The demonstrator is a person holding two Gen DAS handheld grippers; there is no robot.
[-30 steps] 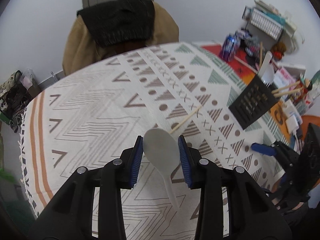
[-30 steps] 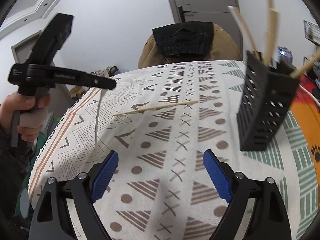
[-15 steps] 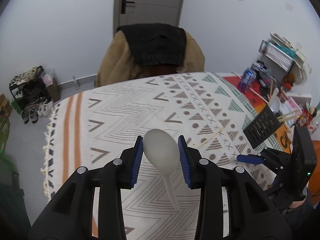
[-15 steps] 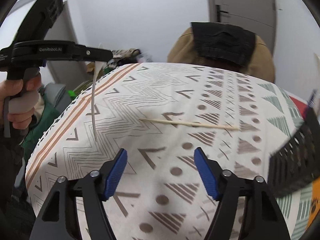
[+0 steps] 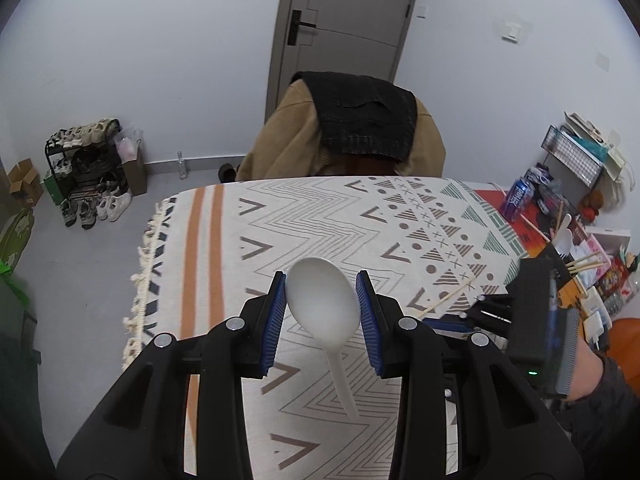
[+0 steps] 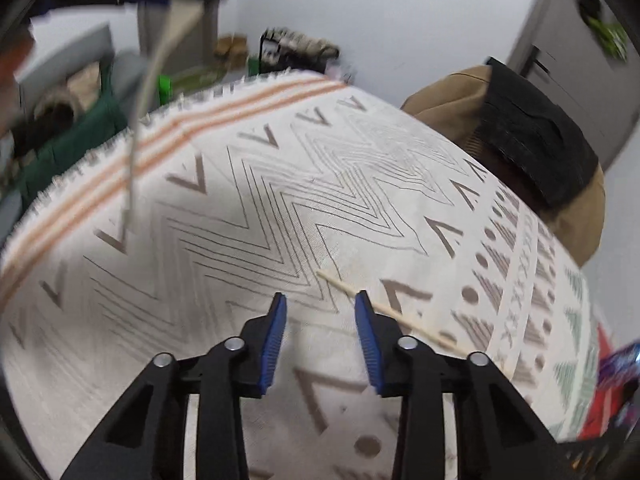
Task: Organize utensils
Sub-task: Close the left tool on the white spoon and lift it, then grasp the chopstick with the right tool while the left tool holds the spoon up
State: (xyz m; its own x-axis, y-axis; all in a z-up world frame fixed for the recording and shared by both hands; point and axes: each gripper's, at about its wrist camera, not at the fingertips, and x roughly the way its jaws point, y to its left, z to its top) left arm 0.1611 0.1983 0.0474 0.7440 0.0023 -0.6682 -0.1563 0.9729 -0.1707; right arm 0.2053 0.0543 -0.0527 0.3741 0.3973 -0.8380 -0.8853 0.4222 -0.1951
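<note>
My left gripper (image 5: 321, 276) is shut on the bowl of a white plastic spoon (image 5: 322, 308), held above the patterned tablecloth (image 5: 328, 220) with its handle hanging down. A single wooden chopstick (image 6: 340, 285) lies on the cloth. My right gripper (image 6: 320, 297) hovers just short of its near end, jaws closing with nothing between them. The chopstick runs off behind the right finger. In the left wrist view the right gripper (image 5: 440, 322) shows at the right, hiding most of the black holder. A white spoon (image 5: 563, 236) and chopsticks (image 5: 586, 262) stick up there.
A chair draped with a tan jacket and a dark garment (image 5: 360, 132) stands at the table's far side. Cans, boxes and a wire basket (image 5: 568, 160) crowd the right end. The cloth's fringed edge (image 5: 144, 248) marks the left end, with a shoe rack (image 5: 88, 176) on the floor beyond.
My right gripper swung left from the black holder to the lone chopstick while its jaws narrowed. My left gripper drew back and turned left, still gripping the spoon.
</note>
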